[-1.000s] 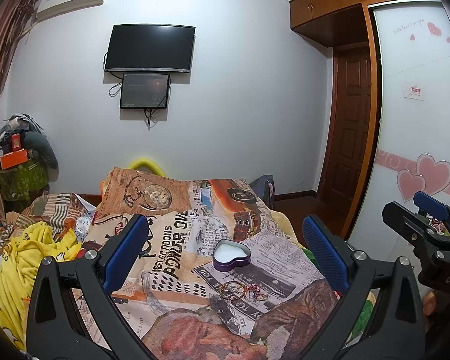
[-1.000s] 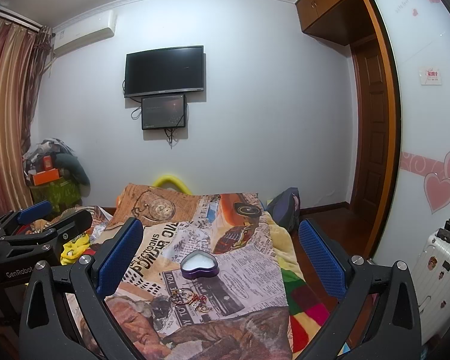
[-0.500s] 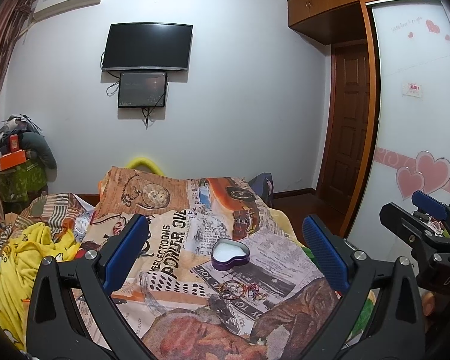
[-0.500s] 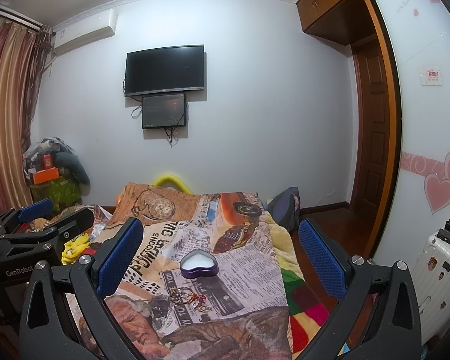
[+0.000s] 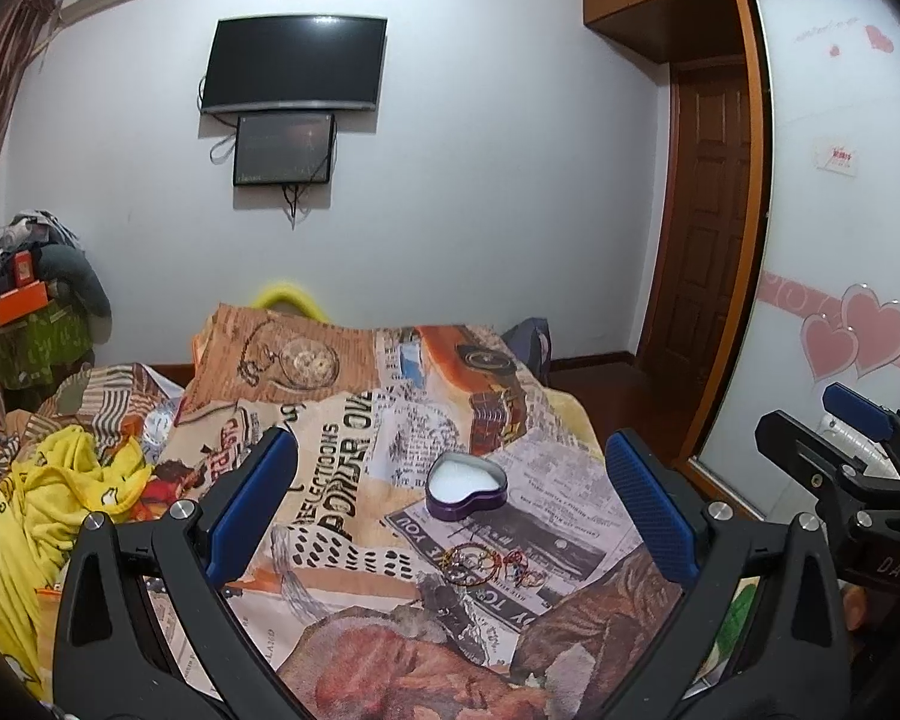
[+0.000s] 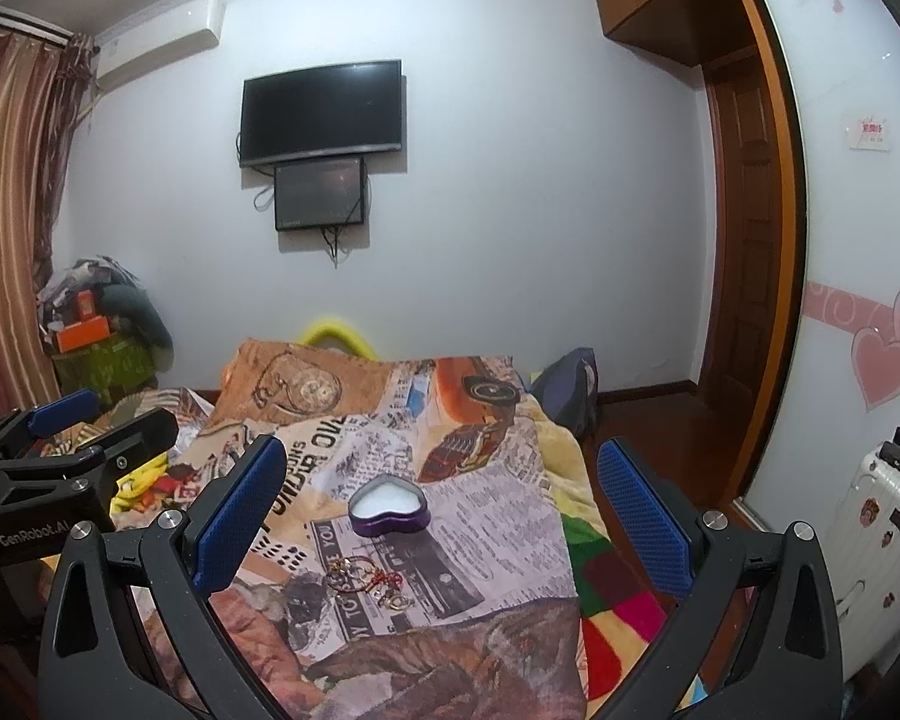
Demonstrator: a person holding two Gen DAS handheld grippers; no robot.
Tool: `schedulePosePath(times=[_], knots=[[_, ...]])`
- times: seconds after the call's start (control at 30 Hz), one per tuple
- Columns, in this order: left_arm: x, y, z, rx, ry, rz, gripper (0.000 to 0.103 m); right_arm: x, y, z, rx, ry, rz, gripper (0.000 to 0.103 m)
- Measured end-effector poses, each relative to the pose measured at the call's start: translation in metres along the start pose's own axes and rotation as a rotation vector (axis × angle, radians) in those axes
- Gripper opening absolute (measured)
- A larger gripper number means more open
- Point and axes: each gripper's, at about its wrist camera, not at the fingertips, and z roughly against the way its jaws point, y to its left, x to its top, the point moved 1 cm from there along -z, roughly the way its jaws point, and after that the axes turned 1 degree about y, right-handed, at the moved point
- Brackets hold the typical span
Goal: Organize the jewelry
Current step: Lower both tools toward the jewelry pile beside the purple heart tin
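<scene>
We are only approaching: both the left hand-held gripper [image 5: 447, 501] and right hand-held gripper [image 6: 441, 504] gape empty above the bed [image 6: 510, 516]. Next we lower onto the jewelry [image 6: 369, 585], just before the heart-shaped box [image 6: 389, 506].

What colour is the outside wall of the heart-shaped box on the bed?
The heart-shaped box has a purple wall and a white inside; the left wrist view shows it best.

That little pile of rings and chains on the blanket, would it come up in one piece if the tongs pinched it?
Probably not neatly. The jewelry pile looks like thin loops and hoops lying tangled, so pinching one piece may drag others along or let them drop. It seems light and floppy. The soft blanket beneath may give way, making thin wire hard to catch.
</scene>
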Motion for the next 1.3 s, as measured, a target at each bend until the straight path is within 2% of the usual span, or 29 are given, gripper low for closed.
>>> schedulePosePath(times=[0.27, 0.5, 0.73, 0.93, 1.1, 1.17, 1.23, 1.3], knots=[[-0.017, 0.010, -0.048, 0.022, 0.121, 0.002, 0.103, -0.014, -0.008, -0.035, -0.008, 0.094, -0.001, 0.103], [-0.040, 0.022, -0.092, 0.052, 0.237, -0.008, 0.103, -0.033, -0.018, -0.077, -0.014, 0.216, -0.003, 0.103], [-0.068, 0.031, -0.130, 0.034, 0.383, -0.013, 0.103, -0.067, -0.024, -0.115, -0.012, 0.356, 0.021, 0.103], [-0.090, 0.024, -0.155, -0.022, 0.512, -0.047, 0.087, -0.093, -0.025, -0.141, 0.032, 0.472, 0.024, 0.103], [-0.106, 0.014, -0.170, -0.076, 0.572, -0.060, 0.075, -0.109, -0.022, -0.158, 0.064, 0.524, 0.038, 0.103], [-0.111, 0.010, -0.175, -0.094, 0.598, -0.070, 0.070, -0.112, -0.019, -0.161, 0.076, 0.531, 0.050, 0.100], [-0.116, 0.008, -0.182, -0.118, 0.627, -0.075, 0.058, -0.115, -0.016, -0.163, 0.101, 0.539, 0.063, 0.095], [-0.121, 0.007, -0.186, -0.153, 0.652, -0.073, 0.051, -0.117, -0.014, -0.167, 0.118, 0.544, 0.067, 0.087]])
